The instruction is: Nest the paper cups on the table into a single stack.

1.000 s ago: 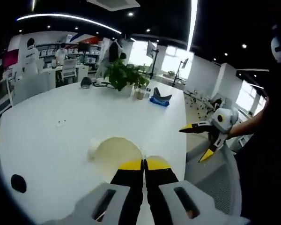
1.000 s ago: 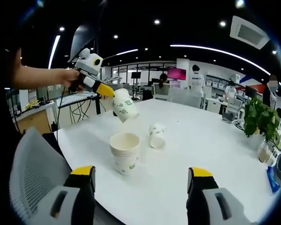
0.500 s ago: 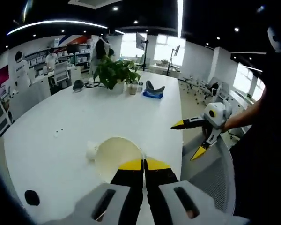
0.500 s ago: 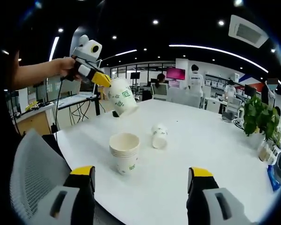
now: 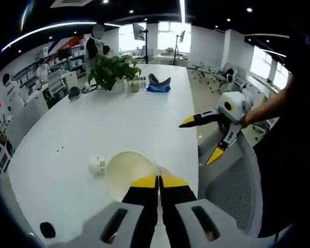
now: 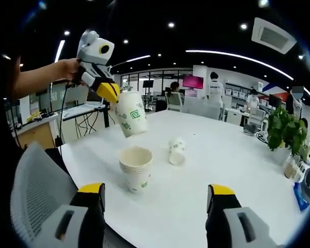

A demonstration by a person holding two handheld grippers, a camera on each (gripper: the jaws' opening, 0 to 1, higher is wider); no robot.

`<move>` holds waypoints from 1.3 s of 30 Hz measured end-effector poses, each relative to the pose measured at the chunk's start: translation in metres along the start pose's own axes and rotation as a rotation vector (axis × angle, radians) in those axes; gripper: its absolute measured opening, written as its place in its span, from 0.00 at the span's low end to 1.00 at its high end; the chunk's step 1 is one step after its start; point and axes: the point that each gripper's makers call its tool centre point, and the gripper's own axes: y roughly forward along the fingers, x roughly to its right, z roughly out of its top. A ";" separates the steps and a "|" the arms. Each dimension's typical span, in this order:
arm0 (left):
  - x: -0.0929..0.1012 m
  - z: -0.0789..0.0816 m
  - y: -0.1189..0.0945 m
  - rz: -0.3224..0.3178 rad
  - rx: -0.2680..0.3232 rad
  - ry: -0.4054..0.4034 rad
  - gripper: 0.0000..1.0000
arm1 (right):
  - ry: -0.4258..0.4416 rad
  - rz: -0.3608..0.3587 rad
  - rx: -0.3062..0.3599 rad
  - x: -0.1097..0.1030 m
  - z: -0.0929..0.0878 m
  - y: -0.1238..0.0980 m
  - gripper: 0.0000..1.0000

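A white paper cup with green print point(image 6: 130, 113) hangs in the air, nearly upright, just above and left of a stack of nested cups point(image 6: 136, 168) standing on the white table point(image 6: 222, 160). My left gripper point(image 6: 113, 95) is shut on that cup's rim. In the left gripper view the held cup's open mouth point(image 5: 128, 173) sits in front of the closed jaws of my left gripper point(image 5: 158, 179). Another single cup point(image 6: 176, 151) lies on its side beyond the stack, also seen as the lying cup point(image 5: 97, 164). My right gripper point(image 6: 157, 194) is open and holds nothing; the right gripper point(image 5: 196, 143) hovers off the table's edge.
A grey mesh chair point(image 6: 36, 196) stands at the near table edge. A potted plant point(image 6: 285, 129) and a blue item point(image 5: 158, 85) sit at the far end. A small black object point(image 5: 46, 229) lies on the table. People stand at desks in the background.
The left gripper has lifted the held cup and turned it from tilted to nearly upright, closer over the stack. The right gripper has stayed open and still.
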 end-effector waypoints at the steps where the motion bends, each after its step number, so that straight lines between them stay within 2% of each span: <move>1: 0.000 0.000 0.001 -0.001 -0.006 0.007 0.00 | -0.001 0.000 -0.001 0.000 0.000 0.000 0.82; 6: 0.002 -0.007 0.008 -0.003 -0.052 0.046 0.00 | -0.001 0.001 -0.003 0.000 0.000 0.000 0.82; 7: 0.000 -0.012 0.010 -0.003 -0.076 0.062 0.00 | -0.003 0.001 -0.003 0.000 -0.001 0.000 0.82; 11: -0.006 -0.023 0.017 -0.011 -0.110 0.101 0.00 | -0.003 0.000 -0.004 0.001 -0.002 0.000 0.81; 14: -0.009 -0.028 0.020 -0.020 -0.115 0.106 0.00 | -0.003 -0.003 -0.005 0.001 -0.002 0.000 0.81; 20: -0.009 -0.026 0.025 -0.034 -0.117 0.135 0.00 | -0.004 -0.005 -0.006 0.002 -0.002 0.000 0.81; 33: 0.003 -0.023 0.030 -0.060 -0.132 0.171 0.00 | -0.002 -0.007 -0.007 0.002 -0.002 0.000 0.80; 39: 0.006 -0.031 0.039 -0.075 -0.155 0.176 0.00 | -0.001 -0.007 -0.009 0.002 -0.003 0.000 0.80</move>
